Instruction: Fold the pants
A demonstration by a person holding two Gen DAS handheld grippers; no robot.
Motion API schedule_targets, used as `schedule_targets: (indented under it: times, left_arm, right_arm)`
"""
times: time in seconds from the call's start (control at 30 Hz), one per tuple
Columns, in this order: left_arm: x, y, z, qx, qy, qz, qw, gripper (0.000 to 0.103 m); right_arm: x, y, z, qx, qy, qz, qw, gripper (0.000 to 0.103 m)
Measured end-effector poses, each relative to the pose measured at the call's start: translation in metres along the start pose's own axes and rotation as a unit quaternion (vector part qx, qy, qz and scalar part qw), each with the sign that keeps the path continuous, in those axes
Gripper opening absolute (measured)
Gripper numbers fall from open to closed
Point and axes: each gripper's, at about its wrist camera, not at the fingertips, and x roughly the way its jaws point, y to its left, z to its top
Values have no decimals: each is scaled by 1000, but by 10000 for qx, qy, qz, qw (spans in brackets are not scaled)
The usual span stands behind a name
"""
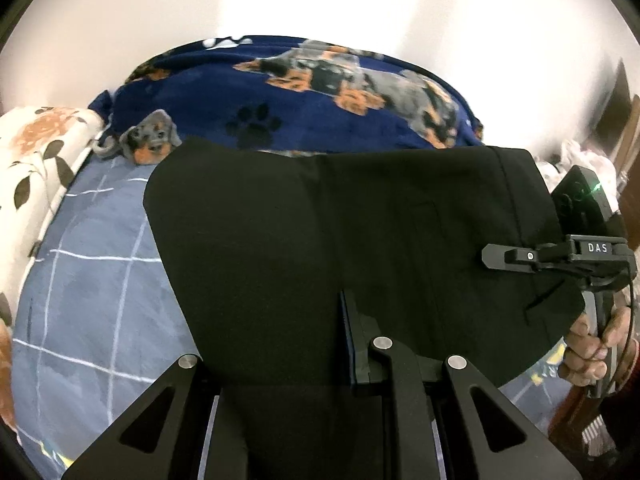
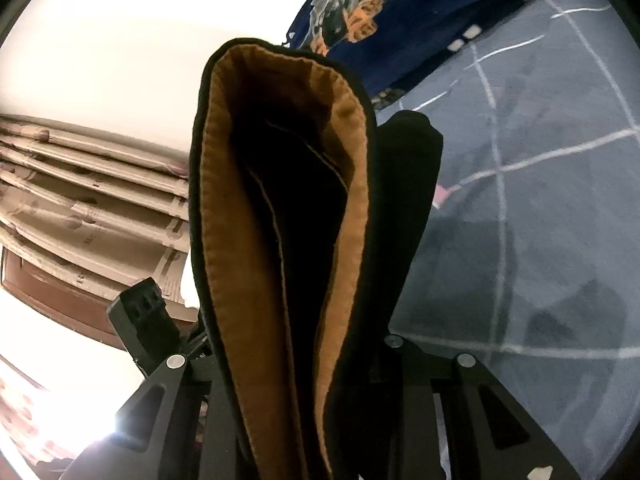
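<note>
Left gripper (image 1: pixel 352 344) nearest lens, jaws clamped on black pants (image 1: pixel 320 240), cloth draped over fingers. Pants spread as flat black panel held above bed (image 1: pixel 92 280) with blue checked sheet. Right gripper (image 1: pixel 504 258) at panel's right edge, jaws closed on cloth, person's hand (image 1: pixel 592 348) around its handle. In right wrist view, pants (image 2: pixel 288 240) hang folded between jaws, tan lining showing at open edge. Navy dog-print blanket (image 1: pixel 320 92) lies beyond pants; floral pillow (image 1: pixel 36 160) at far left.
</note>
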Motion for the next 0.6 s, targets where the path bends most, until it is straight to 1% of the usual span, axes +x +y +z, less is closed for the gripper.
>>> schedule_targets:
  times: [0.13, 0.33, 0.6]
  left_arm:
    - [9, 19, 12, -31, -33, 120, 9999, 17]
    - [26, 40, 29, -60, -57, 243, 9997, 17]
    - [50, 62, 50, -67, -71, 323, 9994, 17]
  right_arm:
    - [22, 3, 21, -6, 41, 18, 10000, 25]
    - [45, 0, 43, 23, 54, 54, 10000, 25]
    - [63, -11, 65, 65, 28, 97, 9999, 25]
